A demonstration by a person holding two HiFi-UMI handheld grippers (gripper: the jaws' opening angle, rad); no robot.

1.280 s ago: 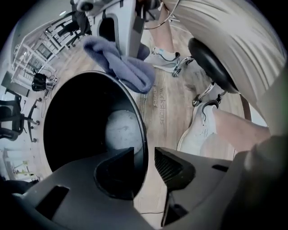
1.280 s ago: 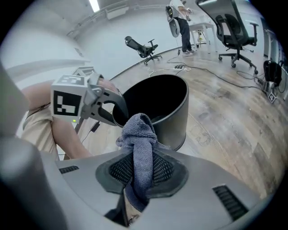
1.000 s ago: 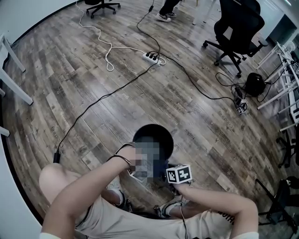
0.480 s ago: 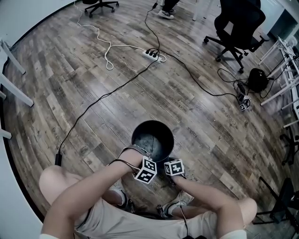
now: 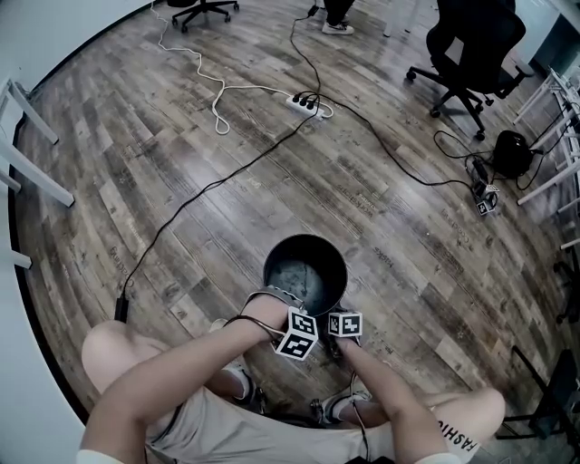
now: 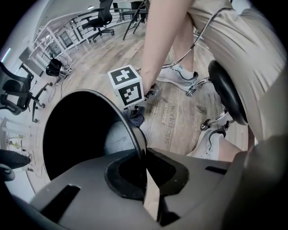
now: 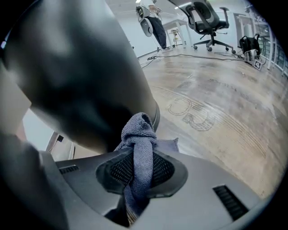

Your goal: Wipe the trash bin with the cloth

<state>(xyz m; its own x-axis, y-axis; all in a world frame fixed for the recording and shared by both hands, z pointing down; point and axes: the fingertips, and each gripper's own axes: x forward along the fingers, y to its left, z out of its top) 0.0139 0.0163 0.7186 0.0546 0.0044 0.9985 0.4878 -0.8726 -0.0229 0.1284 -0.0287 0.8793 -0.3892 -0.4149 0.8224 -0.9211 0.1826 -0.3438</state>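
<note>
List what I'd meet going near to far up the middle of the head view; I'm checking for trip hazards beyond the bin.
The person's shorts → trash bin → white power strip → a shoe at the top edge.

Head cam overhead; others beside bin [image 5: 283,258]

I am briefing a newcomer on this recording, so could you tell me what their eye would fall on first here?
The black trash bin on the wooden floor, right before the seated person, stands out first. The left gripper, its jaws just closed, pinches the bin's near rim, while the right gripper holds a grey-blue cloth up to its outer wall.
</note>
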